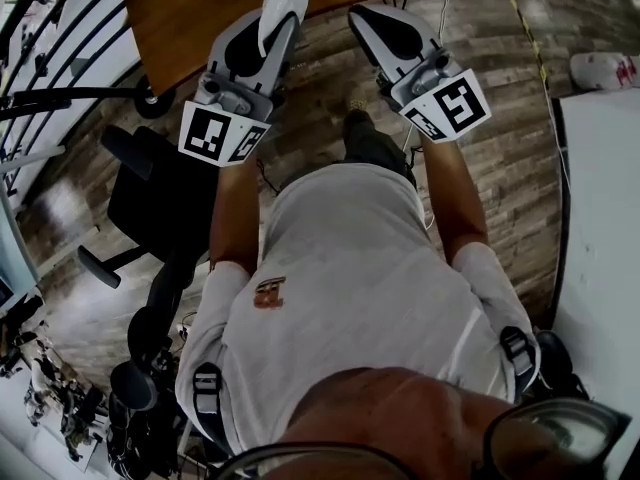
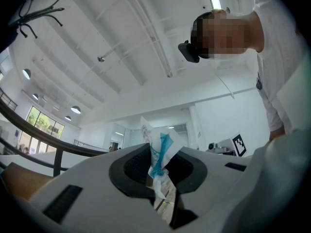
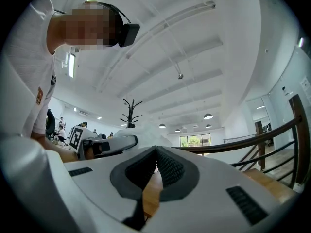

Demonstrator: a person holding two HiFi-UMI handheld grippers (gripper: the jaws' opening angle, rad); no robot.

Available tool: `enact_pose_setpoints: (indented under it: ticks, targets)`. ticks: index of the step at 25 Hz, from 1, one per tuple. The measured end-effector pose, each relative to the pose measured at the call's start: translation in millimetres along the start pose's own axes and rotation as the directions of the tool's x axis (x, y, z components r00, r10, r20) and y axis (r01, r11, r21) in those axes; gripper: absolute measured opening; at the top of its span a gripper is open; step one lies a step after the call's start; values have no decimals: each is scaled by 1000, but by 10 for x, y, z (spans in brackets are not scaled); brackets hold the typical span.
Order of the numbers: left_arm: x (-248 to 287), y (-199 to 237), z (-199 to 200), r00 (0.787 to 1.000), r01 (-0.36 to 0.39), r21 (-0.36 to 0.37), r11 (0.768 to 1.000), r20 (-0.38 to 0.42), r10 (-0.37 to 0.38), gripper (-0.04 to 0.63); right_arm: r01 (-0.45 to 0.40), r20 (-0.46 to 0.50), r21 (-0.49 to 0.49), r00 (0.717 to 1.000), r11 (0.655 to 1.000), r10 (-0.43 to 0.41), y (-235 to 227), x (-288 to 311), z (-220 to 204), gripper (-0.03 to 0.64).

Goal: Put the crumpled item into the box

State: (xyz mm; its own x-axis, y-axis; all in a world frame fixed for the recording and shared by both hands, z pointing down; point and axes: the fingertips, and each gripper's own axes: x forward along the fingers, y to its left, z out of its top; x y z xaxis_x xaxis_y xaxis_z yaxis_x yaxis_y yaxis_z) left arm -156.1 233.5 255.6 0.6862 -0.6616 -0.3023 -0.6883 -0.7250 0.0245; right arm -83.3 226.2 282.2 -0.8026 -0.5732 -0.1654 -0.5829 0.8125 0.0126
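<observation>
Fingers [image 2: 132, 168] of the left gripper [image 1: 268, 43] are being pressed narrowly onto the crumpled white-and-teal item [image 2: 161, 149], raised beside the tabletop [image 1: 190, 13]. Right gripper [image 3: 156, 163] fingers are being held together, empty. Pickup judged done; no box is showing, so placing is outstanding.

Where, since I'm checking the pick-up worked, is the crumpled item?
The crumpled item is pinched in the left gripper's jaws, at the top of the head view, left of centre, over the wooden table's near edge.
</observation>
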Motion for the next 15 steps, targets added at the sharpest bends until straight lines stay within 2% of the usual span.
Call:
enact_pose_setpoints:
  ticks: [9, 15]
  targets:
    - [801, 458, -238, 999, -31, 16, 999, -29, 31, 80, -26, -7, -15, 1000, 1000, 26, -959, 311, 0, 32]
    - [1185, 876, -528, 997, -55, 15, 998, -60, 56, 80, -49, -22, -18, 999, 999, 49, -1483, 613, -188, 32]
